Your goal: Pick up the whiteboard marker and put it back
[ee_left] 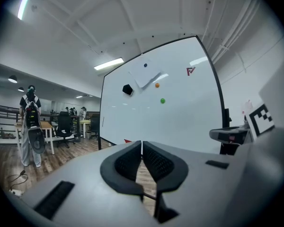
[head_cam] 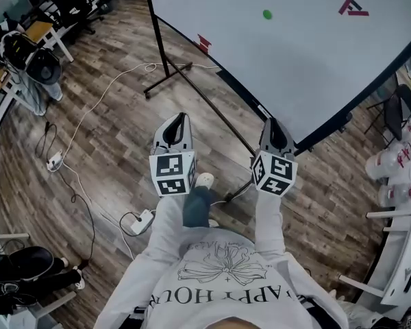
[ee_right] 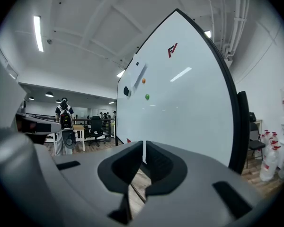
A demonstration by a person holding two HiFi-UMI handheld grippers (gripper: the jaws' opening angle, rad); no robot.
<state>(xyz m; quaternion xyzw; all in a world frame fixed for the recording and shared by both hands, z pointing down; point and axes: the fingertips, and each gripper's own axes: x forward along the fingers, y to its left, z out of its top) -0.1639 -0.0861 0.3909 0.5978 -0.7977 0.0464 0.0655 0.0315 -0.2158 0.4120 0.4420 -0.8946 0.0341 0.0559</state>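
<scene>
A large whiteboard (head_cam: 294,53) on a rolling stand fills the upper right of the head view. No whiteboard marker shows clearly. A small red thing (head_cam: 204,43) sits at the board's lower edge (ee_left: 127,140); I cannot tell what it is. My left gripper (head_cam: 182,117) and right gripper (head_cam: 272,122) are held out side by side over the wood floor, pointing at the board and short of it. In the left gripper view the left gripper (ee_left: 142,148) is shut with nothing in it. The right gripper (ee_right: 145,148) is likewise shut and empty.
Green (head_cam: 267,14) and orange magnets, a black eraser (ee_left: 128,89) and a paper sheet (ee_left: 146,74) sit on the board. The stand's foot (head_cam: 166,81) and cables with a power strip (head_cam: 142,221) lie on the floor. A person (ee_left: 31,126) stands at left; bottles (head_cam: 397,163) at right.
</scene>
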